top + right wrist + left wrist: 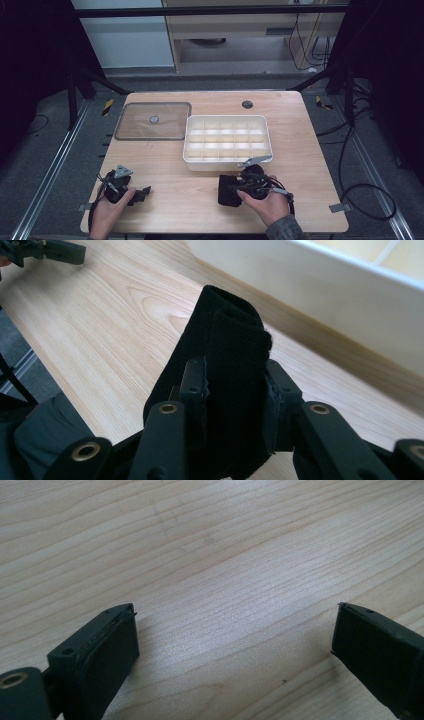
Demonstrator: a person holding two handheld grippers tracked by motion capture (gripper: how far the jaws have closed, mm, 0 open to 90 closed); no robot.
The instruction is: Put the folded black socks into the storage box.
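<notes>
Wooden table (165, 165) underneath all, bare grain stretching ahead of both tools. Beyond the right gripper (235, 190), just past its tips and a little to its right, a white divider tray (227, 161) with rows of empty compartments; in the right gripper view, the near wall of that tray running aslant close beside the load. Farther off, beyond the left gripper (142, 192) and well apart from it, a clear flat lid (153, 121) lying beside the tray.

Clamped between the right jaws: a folded black cloth (230, 365), standing up out of the grip, long axis along the jaws, top end leaning toward the tray wall, lower end raised just off the wood as far as can be told. Right hand by far the nearer to the tray; a short carry forward likely enough to bring the cloth over the nearest row.

Left gripper spread wide and empty, low over bare wood, well off to the cloth's side.
</notes>
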